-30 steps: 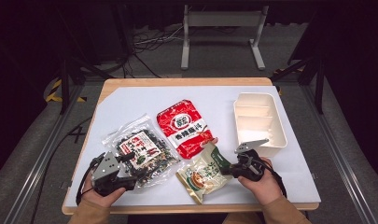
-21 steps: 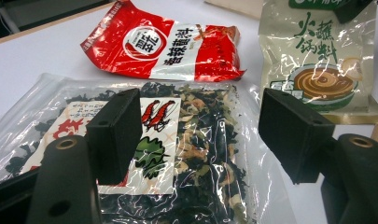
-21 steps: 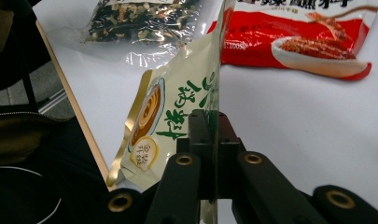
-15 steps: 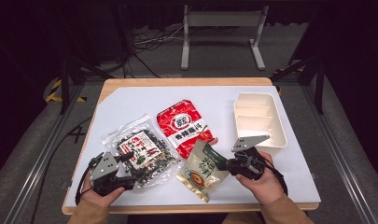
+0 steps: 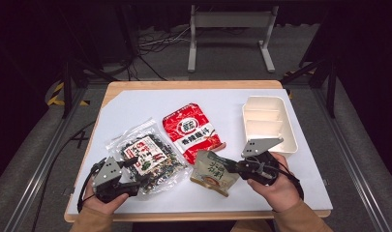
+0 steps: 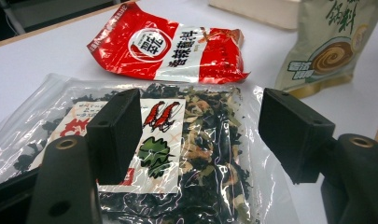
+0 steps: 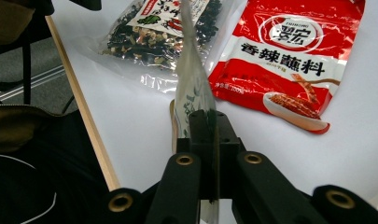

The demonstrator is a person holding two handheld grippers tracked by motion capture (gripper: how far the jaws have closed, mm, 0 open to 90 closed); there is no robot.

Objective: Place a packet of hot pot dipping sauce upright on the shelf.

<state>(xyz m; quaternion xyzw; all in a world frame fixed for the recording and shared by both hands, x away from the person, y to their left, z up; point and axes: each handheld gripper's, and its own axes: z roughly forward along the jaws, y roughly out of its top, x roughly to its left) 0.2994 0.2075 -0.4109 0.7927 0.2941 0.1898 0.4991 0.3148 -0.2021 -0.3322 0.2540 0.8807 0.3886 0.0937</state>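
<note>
A beige-green pouch [image 5: 214, 173] hangs tilted above the table's front, with my right gripper [image 5: 233, 167] shut on its right edge. In the right gripper view the pouch [image 7: 191, 79] shows edge-on, pinched between the closed jaws of the right gripper [image 7: 207, 117]. My left gripper [image 5: 134, 169] rests at the front left, open, its jaws spread over a clear bag of dried seaweed mix [image 5: 147, 157]. In the left gripper view the left gripper [image 6: 200, 112] straddles the clear bag [image 6: 203, 158], which lies flat, not pinched.
A red seasoning pouch [image 5: 191, 131] lies flat mid-table, just behind the other two bags. A white divided tray [image 5: 291, 126] stands at the right. The white mat's [image 5: 135, 106] far left part is bare. The wooden table edge [image 7: 86, 112] runs close by the right hand.
My right gripper has risen with the beige-green pouch, lifting it off the table and tipping it up. The left gripper has stayed in place over the seaweed bag.
</note>
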